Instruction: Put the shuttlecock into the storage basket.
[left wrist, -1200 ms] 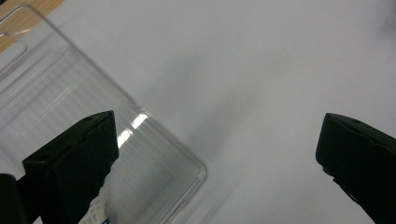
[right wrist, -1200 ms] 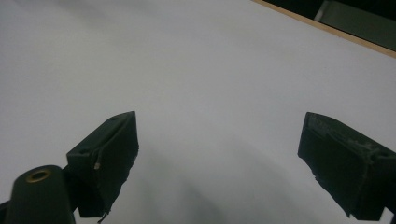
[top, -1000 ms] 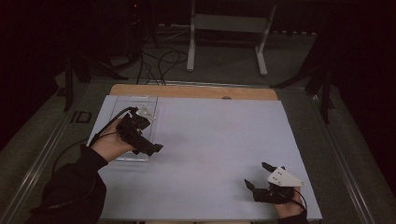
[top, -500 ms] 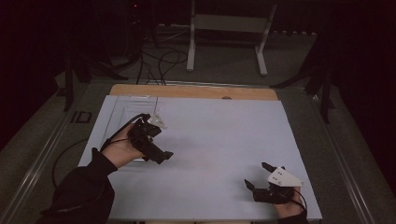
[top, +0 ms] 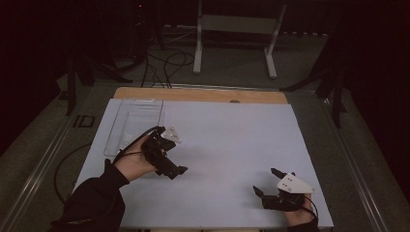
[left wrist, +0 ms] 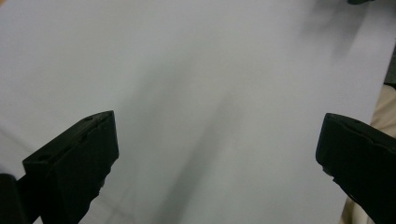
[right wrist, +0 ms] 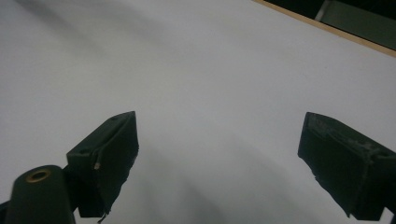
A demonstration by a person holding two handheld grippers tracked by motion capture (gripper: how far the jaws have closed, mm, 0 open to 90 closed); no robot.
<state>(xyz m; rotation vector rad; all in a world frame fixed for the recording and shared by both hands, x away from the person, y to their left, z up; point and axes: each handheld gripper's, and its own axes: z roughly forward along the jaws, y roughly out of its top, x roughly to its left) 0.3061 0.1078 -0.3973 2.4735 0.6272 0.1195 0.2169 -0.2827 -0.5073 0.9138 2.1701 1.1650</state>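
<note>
1. High view frames a white sheet [top: 232,150] spread over the table [top: 203,94], whose wooden far edge is left uncovered.
2. A clear plastic tray [top: 133,123] is seen lying flat on the sheet at its far left corner; what it holds, if anything, cannot be made out in the dim light.
3. The left gripper [top: 176,170] is held by the person's left hand [top: 135,162] just beside the tray's near end, above the sheet, with its jaws pointed toward the middle of the table.
4. In the left gripper view, the left gripper [left wrist: 217,158] is shown with its black jaws spread wide, and nothing is held between them; bare sheet [left wrist: 196,84] is seen beyond.
5. The right gripper [top: 267,182] is seen at the near right corner of the sheet, well apart from the left one and from the tray, apparently resting low on the sheet.
6. In the right gripper view, the right gripper [right wrist: 217,154] is likewise shown with jaws wide apart and nothing gripped; the sheet [right wrist: 210,79] and a strip of the wooden table edge [right wrist: 327,29] are seen ahead.
</note>
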